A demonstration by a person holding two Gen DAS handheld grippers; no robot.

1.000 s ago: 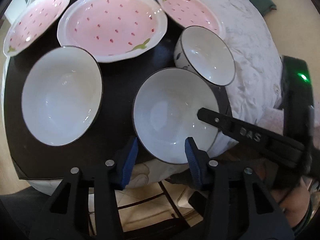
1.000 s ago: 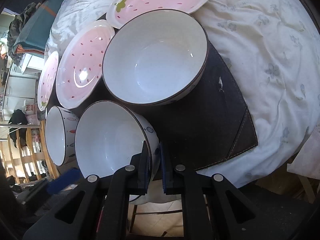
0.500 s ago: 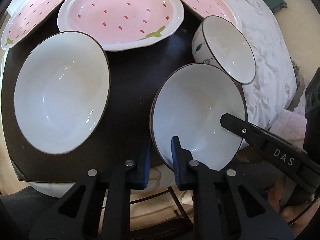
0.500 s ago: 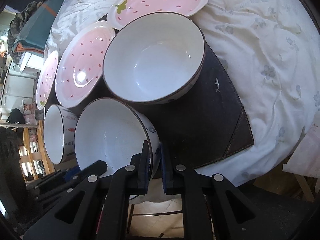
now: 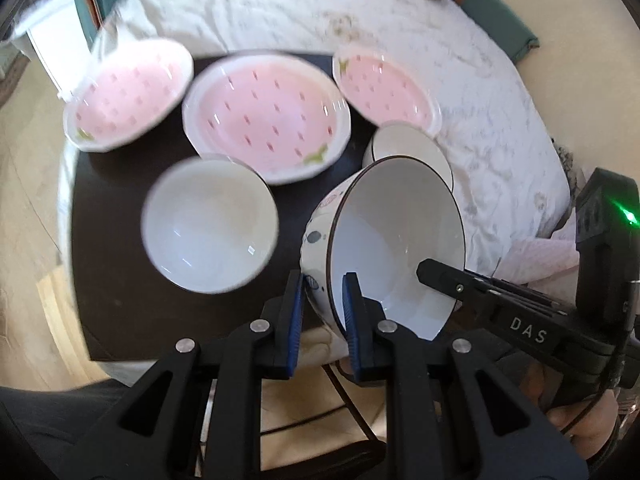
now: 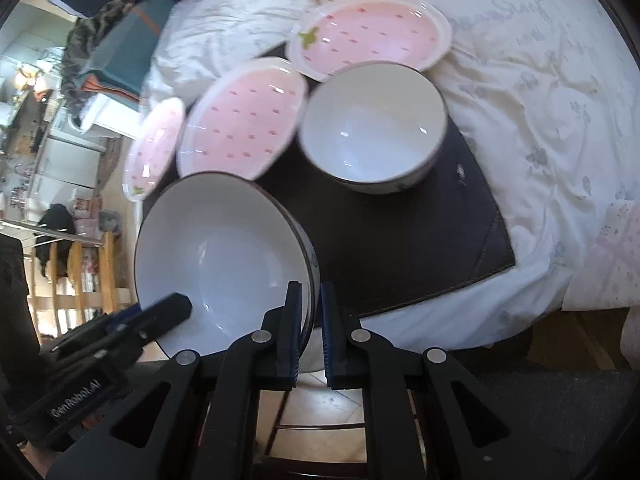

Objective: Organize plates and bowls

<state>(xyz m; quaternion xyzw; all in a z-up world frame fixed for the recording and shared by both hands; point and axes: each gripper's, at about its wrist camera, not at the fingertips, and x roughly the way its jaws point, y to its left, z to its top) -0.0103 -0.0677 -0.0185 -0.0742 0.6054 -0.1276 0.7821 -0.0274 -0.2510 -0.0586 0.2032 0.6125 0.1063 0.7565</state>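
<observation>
While both tools clamp one tilted bowl [image 5: 394, 240], a dark mat [image 6: 420, 248] covers the white-clothed table [image 6: 560, 100].

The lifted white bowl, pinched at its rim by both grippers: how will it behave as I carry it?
The bowl looks like glazed ceramic: rigid, probably heavy, breakable. Its glossy surface may slip between the left gripper and right gripper pads. It already hangs tilted, so it could swing on those rim pinches.

Daylight is bright and soft on my table, with small glints on the white bowl [image 5: 210, 224]. My pink plates [image 5: 266, 114] smear with motion blur, and fisheye edges curve darkly.
</observation>
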